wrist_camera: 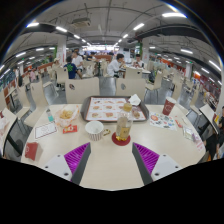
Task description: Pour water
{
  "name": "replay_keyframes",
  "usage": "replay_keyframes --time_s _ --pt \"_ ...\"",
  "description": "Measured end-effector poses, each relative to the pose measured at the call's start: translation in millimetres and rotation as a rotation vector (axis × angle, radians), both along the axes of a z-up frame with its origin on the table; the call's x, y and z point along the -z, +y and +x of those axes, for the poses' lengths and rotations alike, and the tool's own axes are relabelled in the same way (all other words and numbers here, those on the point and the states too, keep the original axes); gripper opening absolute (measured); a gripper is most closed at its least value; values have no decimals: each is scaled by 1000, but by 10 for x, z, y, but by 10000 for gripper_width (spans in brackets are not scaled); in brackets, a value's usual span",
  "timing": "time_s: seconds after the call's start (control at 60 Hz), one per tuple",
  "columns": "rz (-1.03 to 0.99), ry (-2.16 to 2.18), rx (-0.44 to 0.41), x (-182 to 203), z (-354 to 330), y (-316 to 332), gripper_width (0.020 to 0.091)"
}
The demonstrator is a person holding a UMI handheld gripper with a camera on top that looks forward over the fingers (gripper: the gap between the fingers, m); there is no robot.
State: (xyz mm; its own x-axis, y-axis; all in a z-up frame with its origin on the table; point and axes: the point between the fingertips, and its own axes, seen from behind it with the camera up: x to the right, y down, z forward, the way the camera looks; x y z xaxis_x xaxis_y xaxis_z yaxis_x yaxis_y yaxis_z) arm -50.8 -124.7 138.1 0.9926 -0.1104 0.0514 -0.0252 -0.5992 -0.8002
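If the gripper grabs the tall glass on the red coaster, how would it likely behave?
The glass looks tall and narrow, so probably tippy if pushed high. It seems to hold liquid, so likely heavyish and could spill. The gripper is open, short of it.

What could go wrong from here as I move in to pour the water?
The tongs are open and empty, with the pitcher just ahead on its red coaster; a skewed approach could likely knock it over. The white cup sits close beside the pitcher, so a finger might clip it. The tray lies right behind, so pushing too far could shove the pitcher into it.
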Motion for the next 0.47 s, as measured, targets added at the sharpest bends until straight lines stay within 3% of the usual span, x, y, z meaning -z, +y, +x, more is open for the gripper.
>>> replay_keyframes --time_s 0.233,0.467 --pt "-2 -27 -35 -240 -348 -454 853" --pt "20 -47 -44 -404 -393 -457 852"
